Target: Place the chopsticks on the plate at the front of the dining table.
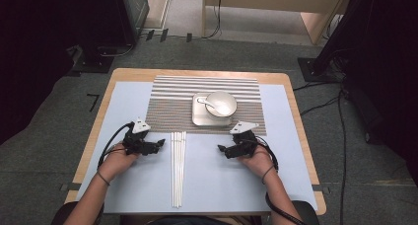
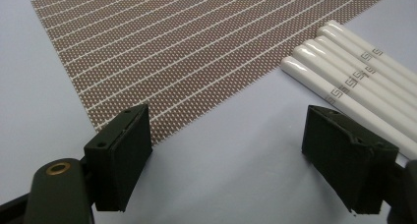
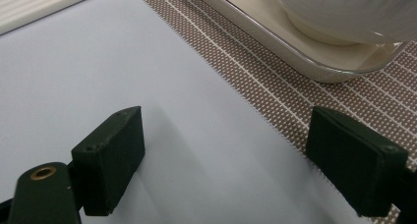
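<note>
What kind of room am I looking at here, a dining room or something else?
Probably a lab or recording room staged as a dining spot: a small wooden table with a brown striped woven placemat and white chopsticks stands on grey carpet, with black cables and dark equipment stands around it.

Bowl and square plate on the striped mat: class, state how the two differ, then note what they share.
The bowl is round and deep; the square plate is flat with a low rim. The bowl sits on the plate; the plate lies on the striped mat. The bowl holds a spoon; the plate holds the bowl. Both are pale.
</note>
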